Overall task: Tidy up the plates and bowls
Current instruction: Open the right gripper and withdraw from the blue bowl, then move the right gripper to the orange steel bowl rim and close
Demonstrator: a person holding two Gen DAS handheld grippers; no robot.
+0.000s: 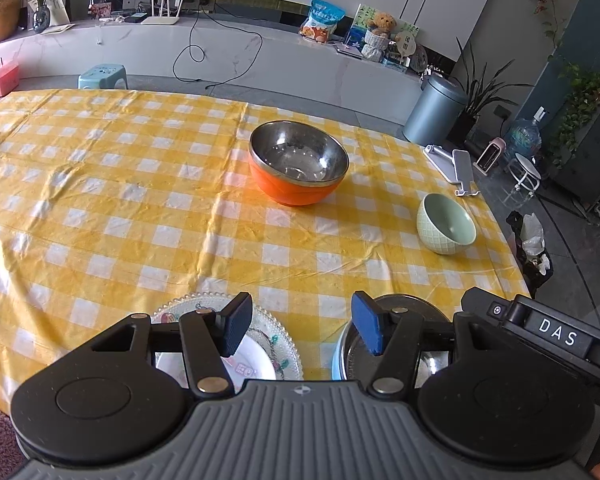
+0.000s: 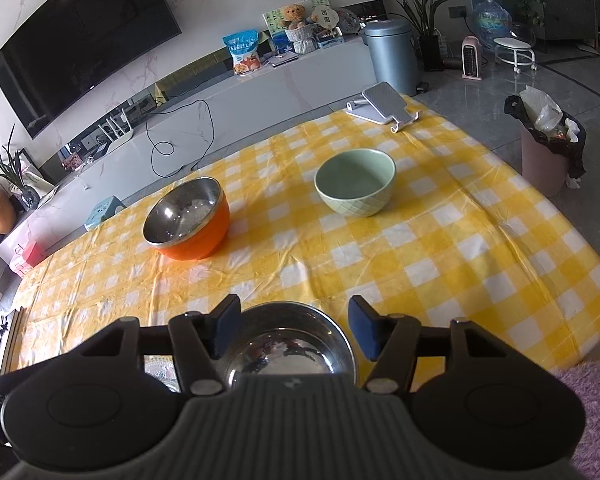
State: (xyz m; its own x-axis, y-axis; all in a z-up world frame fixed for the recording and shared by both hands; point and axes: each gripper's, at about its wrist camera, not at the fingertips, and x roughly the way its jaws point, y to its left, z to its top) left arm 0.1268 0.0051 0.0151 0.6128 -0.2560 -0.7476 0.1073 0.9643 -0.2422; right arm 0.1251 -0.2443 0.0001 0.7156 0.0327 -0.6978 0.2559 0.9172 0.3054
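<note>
Both grippers — left (image 1: 296, 326) and right (image 2: 294, 330) — gape, holding nothing; a steel bowl (image 2: 288, 344) sits empty below the right one. At twelve o'clock the orange bowl (image 1: 299, 162) is empty; the green bowl (image 1: 446, 224), at two, likewise — a floral plate (image 1: 260, 340) lies under the left gripper.

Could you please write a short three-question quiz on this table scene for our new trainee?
1. True or false: the orange bowl holds food.
2. Which item sits nearest the phone stand? A) green bowl B) plate C) orange bowl
3. Fill in: the right gripper hangs over a ____ bowl with nothing between its fingers.

Key
1. False: its steel inside is bare.
2. A.
3. Steel. The left gripper is open too, over the gap between plate and steel bowl.
</note>
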